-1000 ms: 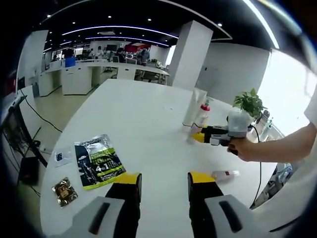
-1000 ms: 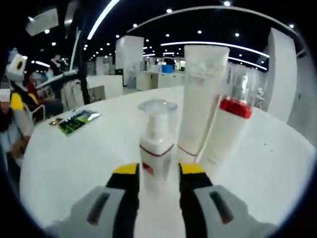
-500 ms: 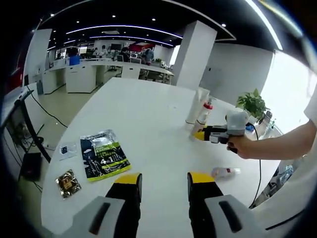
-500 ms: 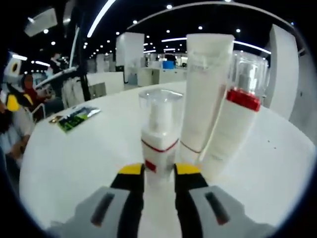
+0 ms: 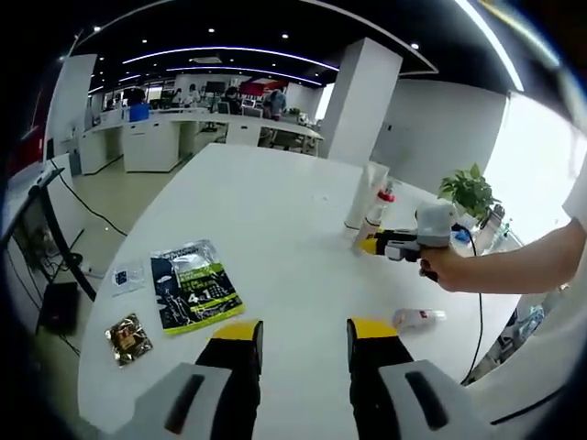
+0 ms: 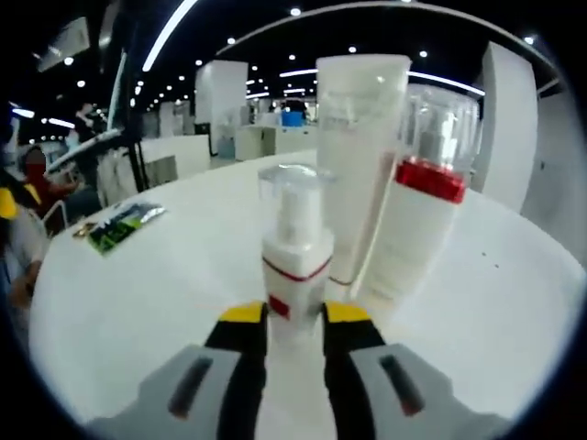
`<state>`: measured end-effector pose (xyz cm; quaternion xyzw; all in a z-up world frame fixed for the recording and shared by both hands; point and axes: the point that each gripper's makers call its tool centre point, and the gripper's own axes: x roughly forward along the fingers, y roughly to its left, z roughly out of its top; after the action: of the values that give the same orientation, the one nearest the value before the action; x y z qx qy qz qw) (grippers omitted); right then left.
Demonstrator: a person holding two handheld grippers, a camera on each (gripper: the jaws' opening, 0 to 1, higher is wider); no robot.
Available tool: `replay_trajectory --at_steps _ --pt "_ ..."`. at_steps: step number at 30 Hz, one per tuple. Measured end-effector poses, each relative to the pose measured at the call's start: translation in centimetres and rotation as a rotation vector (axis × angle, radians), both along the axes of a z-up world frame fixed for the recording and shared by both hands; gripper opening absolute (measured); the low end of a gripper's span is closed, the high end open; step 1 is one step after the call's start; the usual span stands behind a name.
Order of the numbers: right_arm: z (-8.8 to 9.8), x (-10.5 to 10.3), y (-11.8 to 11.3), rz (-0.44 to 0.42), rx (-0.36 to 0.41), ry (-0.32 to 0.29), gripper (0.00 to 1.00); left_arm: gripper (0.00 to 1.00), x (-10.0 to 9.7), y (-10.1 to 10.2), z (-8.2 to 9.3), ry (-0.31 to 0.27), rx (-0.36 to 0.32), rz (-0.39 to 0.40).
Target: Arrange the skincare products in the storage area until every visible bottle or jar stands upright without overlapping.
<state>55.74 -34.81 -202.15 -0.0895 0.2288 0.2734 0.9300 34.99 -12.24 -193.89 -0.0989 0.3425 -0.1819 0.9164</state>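
I have the small pump bottle point(image 6: 295, 266) clamped between my right gripper's point(image 6: 294, 316) jaws, low on its body, standing upright under its clear cap. At about one o'clock from it, touching or very nearly, rises the tall white tube point(image 6: 359, 165), and further round toward two o'clock the red-collared bottle point(image 6: 417, 229) leans against that tube. To set this one down well, I'd keep it vertical, leave a visible gap from the tube, seat its base flat on the white table point(image 6: 165, 275), and release without dragging it sideways.

In the left gripper view the same cluster sits at two o'clock, with a small clear bottle point(image 5: 417, 318) lying on its side nearer me, well apart; I judge that one comes next. My left gripper point(image 5: 303, 332) hangs empty, jaws parted. At nine o'clock lie a green sachet pack point(image 5: 193, 286) and a small brown packet point(image 5: 127, 337).
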Motion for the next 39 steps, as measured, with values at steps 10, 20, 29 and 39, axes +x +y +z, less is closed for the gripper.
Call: replay_trajectory --at_steps 10,20,29,39 --pt "0.0 0.5 0.2 -0.01 0.006 0.009 0.21 0.37 -0.2 0.3 0.1 -0.001 0.003 0.004" --pt "-0.3 -0.1 -0.1 -0.036 0.036 0.06 0.26 0.37 -0.5 -0.1 -0.2 0.004 -0.003 -0.01" --pt "-0.3 -1.1 -0.6 -0.059 0.051 0.075 0.22 0.37 -0.7 -0.5 -0.5 0.01 -0.011 -0.019" --pt "0.6 -1.1 -0.3 -0.063 0.062 0.058 0.16 0.36 -0.7 -0.4 -0.7 0.014 -0.011 -0.013"
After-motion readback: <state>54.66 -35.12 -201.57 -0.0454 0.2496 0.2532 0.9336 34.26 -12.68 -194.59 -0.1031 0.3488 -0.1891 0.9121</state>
